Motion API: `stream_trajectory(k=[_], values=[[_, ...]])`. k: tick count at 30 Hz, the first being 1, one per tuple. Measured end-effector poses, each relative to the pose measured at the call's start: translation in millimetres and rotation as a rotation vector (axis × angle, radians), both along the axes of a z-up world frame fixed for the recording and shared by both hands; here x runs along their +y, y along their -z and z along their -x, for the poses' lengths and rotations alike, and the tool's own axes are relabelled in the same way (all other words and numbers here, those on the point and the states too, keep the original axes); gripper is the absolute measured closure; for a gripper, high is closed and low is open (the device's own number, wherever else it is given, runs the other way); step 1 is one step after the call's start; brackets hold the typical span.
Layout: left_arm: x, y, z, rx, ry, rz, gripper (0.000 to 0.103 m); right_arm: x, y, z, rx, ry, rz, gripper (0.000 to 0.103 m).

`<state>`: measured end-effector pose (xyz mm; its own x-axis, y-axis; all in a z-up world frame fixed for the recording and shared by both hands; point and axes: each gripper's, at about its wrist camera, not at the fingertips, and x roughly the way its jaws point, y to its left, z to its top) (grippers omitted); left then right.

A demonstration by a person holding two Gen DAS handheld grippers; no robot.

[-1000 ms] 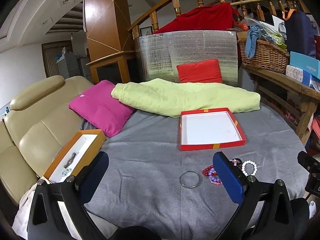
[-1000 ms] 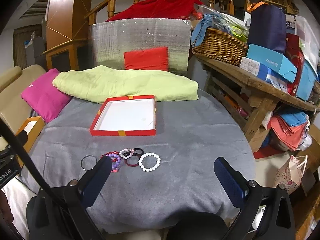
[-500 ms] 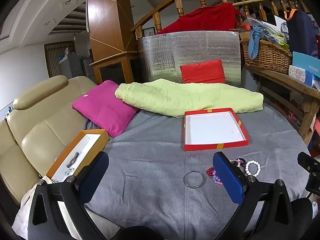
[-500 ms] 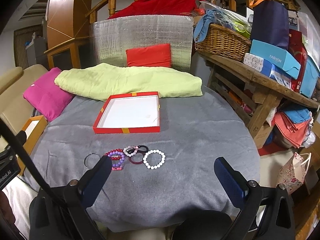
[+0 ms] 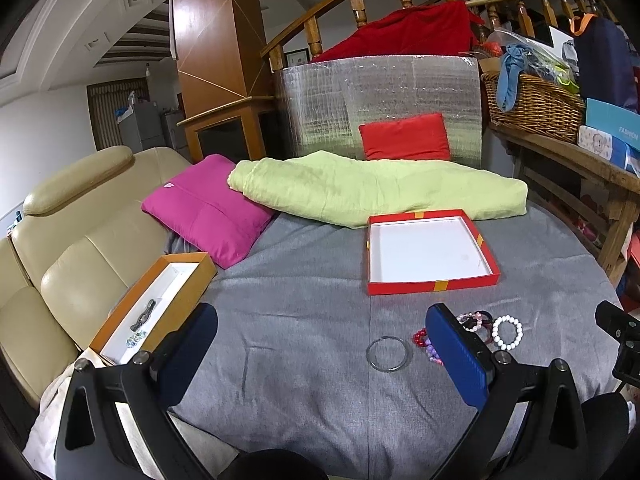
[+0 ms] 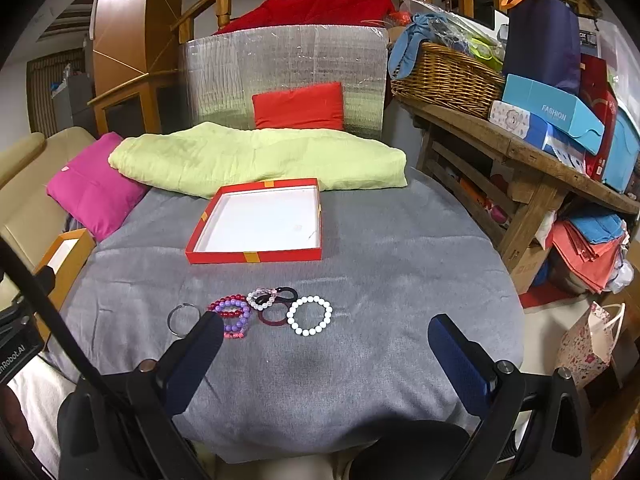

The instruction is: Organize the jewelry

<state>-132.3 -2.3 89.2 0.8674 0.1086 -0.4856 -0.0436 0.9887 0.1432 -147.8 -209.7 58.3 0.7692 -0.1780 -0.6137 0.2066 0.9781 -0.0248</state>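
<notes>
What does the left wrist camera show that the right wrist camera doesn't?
Only the left wrist view shows inside the orange box, where a dark piece and small beads lie, plus most of the sofa. Only the right wrist view shows the whole bracelet cluster unblocked, including the purple bracelet, and the gift bag. Both show the red tray, the metal bangle and the white bead bracelet. Both grippers are open.

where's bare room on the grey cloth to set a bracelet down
The red tray is empty. Bare cloth lies right of the white bead bracelet, and between the metal ring and the orange box. The bracelets cluster tightly near the purple beads.
</notes>
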Motion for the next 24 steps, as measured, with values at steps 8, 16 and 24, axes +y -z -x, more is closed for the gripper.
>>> stream_trajectory(k=[8,16,24], values=[[0.3,1.1,-0.7,0.003,0.0,0.001,0.0,0.7,2.4,-2.0,0.007,0.0,-0.005,0.0],[1.0,4.5,-2.5,0.009,-0.001,0.002,0.0,-0.5,5.0,-4.6,0.014,-0.003,-0.013,0.0],[1.1,7.1,-3.9,0.016,-0.001,0.003,0.0,0.0,7.1,-5.9,0.019,-0.004,-0.018,0.0]])
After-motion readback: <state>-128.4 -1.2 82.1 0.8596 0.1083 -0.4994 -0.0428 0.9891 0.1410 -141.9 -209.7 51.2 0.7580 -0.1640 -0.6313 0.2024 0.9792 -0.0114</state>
